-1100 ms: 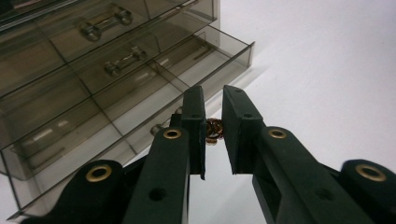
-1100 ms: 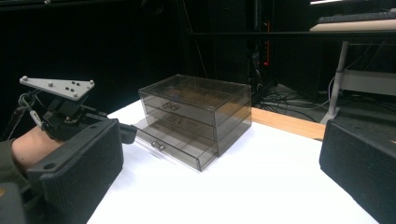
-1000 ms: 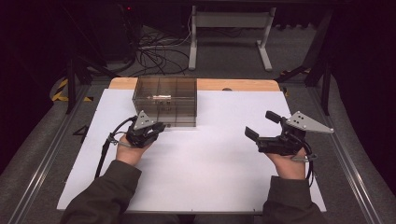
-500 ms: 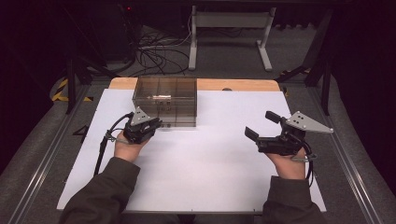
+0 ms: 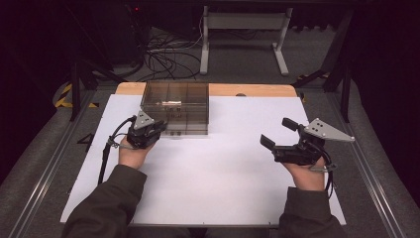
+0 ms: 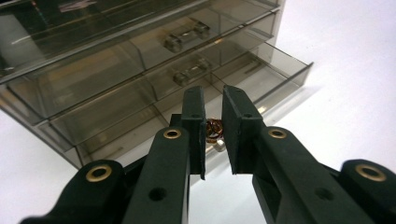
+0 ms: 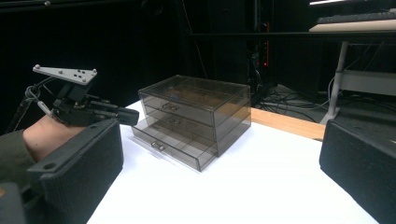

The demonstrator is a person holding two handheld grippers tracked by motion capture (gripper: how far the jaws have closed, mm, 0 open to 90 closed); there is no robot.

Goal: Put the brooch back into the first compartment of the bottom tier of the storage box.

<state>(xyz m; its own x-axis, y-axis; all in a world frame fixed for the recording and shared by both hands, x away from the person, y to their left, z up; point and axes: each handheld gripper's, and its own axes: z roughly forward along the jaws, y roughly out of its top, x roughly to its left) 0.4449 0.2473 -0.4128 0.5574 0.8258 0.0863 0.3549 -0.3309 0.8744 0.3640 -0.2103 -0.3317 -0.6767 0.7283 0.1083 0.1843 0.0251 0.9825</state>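
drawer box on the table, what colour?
Smoky grey-brown, see-through plastic drawer box; clearest in the right gripper view.

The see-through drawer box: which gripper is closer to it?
Left. The left gripper is right at the front of the drawer box, by its pulled-out bottom drawer. The right gripper hovers far off over the white table.

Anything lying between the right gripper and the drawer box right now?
No. In the high view, bare white table sheet runs from the right gripper to the drawer box; the right gripper view agrees.
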